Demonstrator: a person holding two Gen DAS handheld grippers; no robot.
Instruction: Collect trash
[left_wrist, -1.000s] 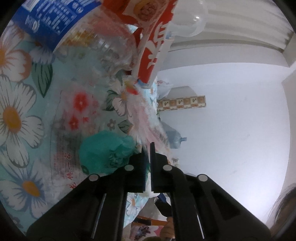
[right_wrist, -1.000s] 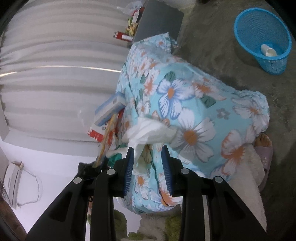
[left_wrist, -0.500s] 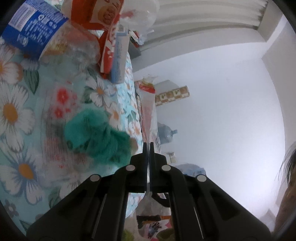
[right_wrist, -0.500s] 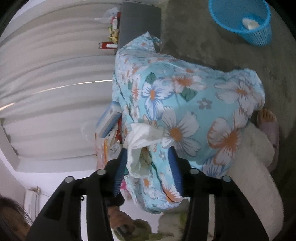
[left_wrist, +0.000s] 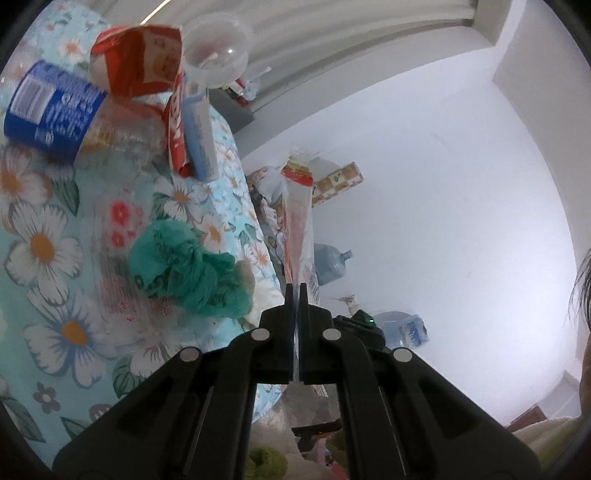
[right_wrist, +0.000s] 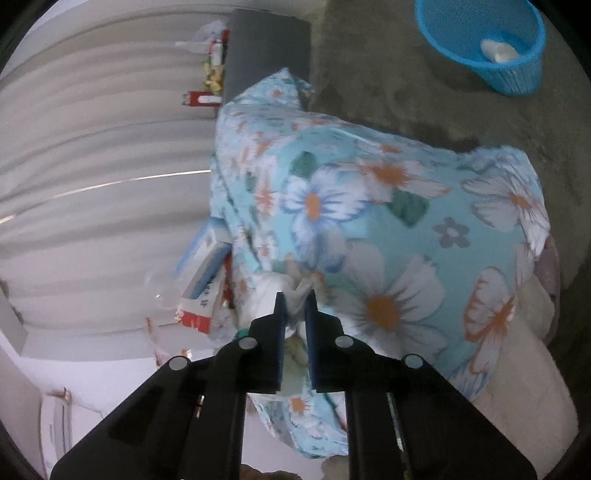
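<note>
Clear plastic wrapper (left_wrist: 295, 221) w/ red print pinched edge-on in left gripper (left_wrist: 295, 291), jaws pressed together on it, wrapper standing up off the fingertips, clear of the cloth. White crumpled tissue (right_wrist: 284, 295) on floral cloth (right_wrist: 388, 229), sitting between fingers of right gripper (right_wrist: 295, 302); jaws closing, narrow gap, pads at or nearly on the tissue – contact hard to judge.

More trash on same floral cloth (left_wrist: 40, 243), left view: green crumpled plastic bag (left_wrist: 184, 266) just left of left gripper tips; flattened clear bottle w/ blue label (left_wrist: 55, 110) upper left; red-and-white carton (left_wrist: 144, 70) beside it, touching; light blue box (left_wrist: 199, 140) leaning against carton; clear plastic cup (left_wrist: 218, 51) at top; thin clear film w/ red flower print lying flat under/near green bag. In right view, blue box (right_wrist: 207, 258) and red-white pack (right_wrist: 195, 314) at cloth's left edge, near tissue.

Blue mesh basket (right_wrist: 517, 70) on grey carpet, top right of right view, well apart from cloth, one pale item inside. Grey block (right_wrist: 266, 44) w/ small packets behind cloth, white curtain (right_wrist: 92, 166) beyond. Water jug (left_wrist: 330, 264) by white wall in left view. Bit of person's hair at right edge.
</note>
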